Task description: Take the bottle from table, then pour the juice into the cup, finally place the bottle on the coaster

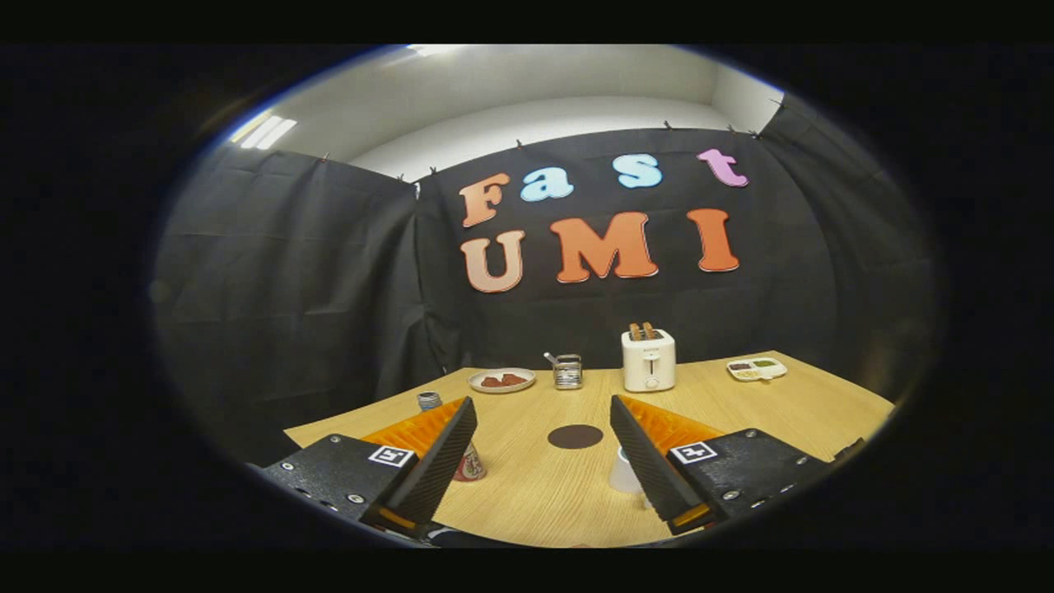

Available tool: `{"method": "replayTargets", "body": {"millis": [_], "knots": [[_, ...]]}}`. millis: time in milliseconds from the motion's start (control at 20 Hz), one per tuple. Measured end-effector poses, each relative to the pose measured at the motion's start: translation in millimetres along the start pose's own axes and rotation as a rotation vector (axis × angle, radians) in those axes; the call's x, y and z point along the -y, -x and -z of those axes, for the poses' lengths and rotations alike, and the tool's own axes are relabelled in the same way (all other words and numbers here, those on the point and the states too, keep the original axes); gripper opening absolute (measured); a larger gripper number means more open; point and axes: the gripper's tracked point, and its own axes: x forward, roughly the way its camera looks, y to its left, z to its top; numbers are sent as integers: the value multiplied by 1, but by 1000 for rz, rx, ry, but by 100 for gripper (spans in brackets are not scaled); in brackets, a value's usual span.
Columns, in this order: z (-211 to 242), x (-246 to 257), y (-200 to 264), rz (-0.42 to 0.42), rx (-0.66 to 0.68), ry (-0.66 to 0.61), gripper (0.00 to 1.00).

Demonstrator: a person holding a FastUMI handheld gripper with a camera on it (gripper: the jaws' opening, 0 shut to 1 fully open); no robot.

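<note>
My gripper (pixel 543 408) hangs above the wooden table (pixel 527 494), open, with nothing between its two orange-and-black fingers. The bottle (pixel 471 465) stands behind the left finger, which hides most of it; its grey cap (pixel 429 400) peeks above that finger and its red-labelled base shows at the finger's inner side. A white cup (pixel 624 472) stands on the table, partly hidden by the right finger. The dark round coaster (pixel 575 436) lies flat on the table between the fingers and a little beyond them.
Along the back of the table stand a plate with red food (pixel 501 380), a small metal holder (pixel 567 371), a white toaster with toast in it (pixel 648 359) and a white divided dish (pixel 757 368). Black cloth walls close the booth behind.
</note>
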Motion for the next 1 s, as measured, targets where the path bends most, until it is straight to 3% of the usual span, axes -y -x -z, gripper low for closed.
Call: {"method": "replayTargets", "body": {"millis": [1000], "knots": [[81,-77,-47,-67,-132,20,97]]}}
